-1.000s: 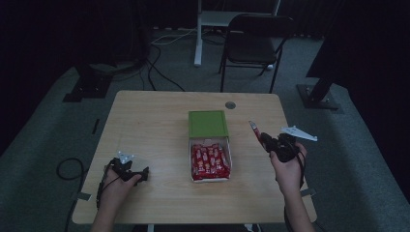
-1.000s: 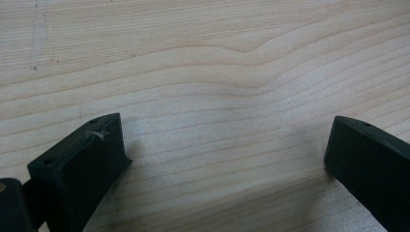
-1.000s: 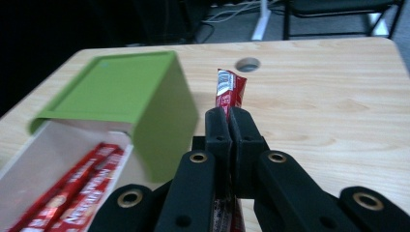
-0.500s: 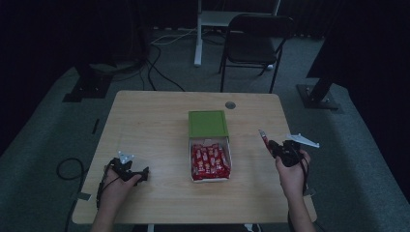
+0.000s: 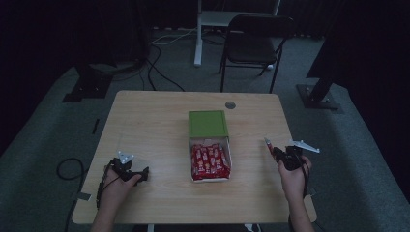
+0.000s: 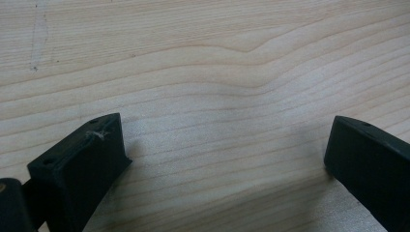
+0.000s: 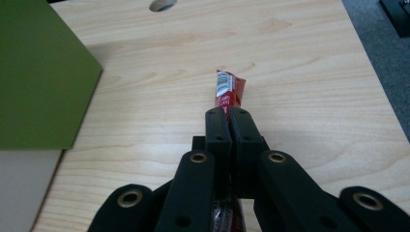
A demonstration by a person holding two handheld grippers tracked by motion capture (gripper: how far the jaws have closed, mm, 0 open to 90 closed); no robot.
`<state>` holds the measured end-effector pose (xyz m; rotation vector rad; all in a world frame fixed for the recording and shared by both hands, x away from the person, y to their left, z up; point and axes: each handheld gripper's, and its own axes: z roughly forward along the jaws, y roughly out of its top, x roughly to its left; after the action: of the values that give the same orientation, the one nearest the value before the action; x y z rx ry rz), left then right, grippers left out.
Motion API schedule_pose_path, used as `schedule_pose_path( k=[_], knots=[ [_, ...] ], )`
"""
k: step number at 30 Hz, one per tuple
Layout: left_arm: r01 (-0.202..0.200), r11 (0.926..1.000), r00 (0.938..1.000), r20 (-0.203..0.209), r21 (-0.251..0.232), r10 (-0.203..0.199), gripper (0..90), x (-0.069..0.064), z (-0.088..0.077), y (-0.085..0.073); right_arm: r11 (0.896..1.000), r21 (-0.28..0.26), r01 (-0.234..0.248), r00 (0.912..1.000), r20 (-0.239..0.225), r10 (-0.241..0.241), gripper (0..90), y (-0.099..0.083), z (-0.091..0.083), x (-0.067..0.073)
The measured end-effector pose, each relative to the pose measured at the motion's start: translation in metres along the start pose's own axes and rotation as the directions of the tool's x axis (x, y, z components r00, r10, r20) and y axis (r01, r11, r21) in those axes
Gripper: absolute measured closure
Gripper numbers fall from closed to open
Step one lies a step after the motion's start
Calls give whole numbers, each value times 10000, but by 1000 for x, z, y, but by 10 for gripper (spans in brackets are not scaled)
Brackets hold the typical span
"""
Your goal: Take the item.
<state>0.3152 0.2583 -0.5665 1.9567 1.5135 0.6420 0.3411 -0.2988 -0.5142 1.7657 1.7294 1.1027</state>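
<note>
A white box point(image 5: 192, 164) full of red packets point(image 5: 209, 160) lies at the table's middle, its green lid point(image 5: 208, 123) folded open behind it. My right gripper point(image 5: 273, 150) is to the right of the box, low over the wood, shut on one red packet point(image 7: 228, 90) whose end sticks out beyond the jaws. In the right gripper view the green lid point(image 7: 38, 72) lies at the left. My left gripper point(image 5: 126, 165) rests at the table's front left; its jaws stand wide apart over bare wood, with the gripper point(image 6: 225, 159) open and holding nothing.
The wooden table point(image 5: 154, 125) has a round cable hole point(image 5: 230, 105) at its back edge. A dark chair point(image 5: 256, 43) and a white stand point(image 5: 199, 29) are behind the table. Cables lie on the floor at the left.
My right gripper has sunk toward the table and drifted right and nearer, carrying the red packet. The left gripper has stayed where it was.
</note>
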Motion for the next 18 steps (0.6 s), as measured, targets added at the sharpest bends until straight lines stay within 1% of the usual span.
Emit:
schedule_pose_path(
  k=[5,8,11,16,18],
  knots=[
    [-1,10000,10000,1,3,1,17,0,0,0,9998,138,-109,9999,97,107,880,-6,7,-7],
    [-1,10000,10000,1,2,1,17,0,0,0,9997,185,-161,9997,203,157,880,-8,9,-10],
    [-4,10000,10000,3,2,4,17,0,0,0,9990,340,-288,9989,367,275,880,-12,13,-16],
    [1,10000,10000,0,1,-1,17,0,0,0,9978,485,-460,9981,434,439,880,-16,17,-21],
    [1,10000,10000,2,1,-1,17,0,0,0,9966,631,-536,9978,434,509,880,-18,19,-23]
  ],
)
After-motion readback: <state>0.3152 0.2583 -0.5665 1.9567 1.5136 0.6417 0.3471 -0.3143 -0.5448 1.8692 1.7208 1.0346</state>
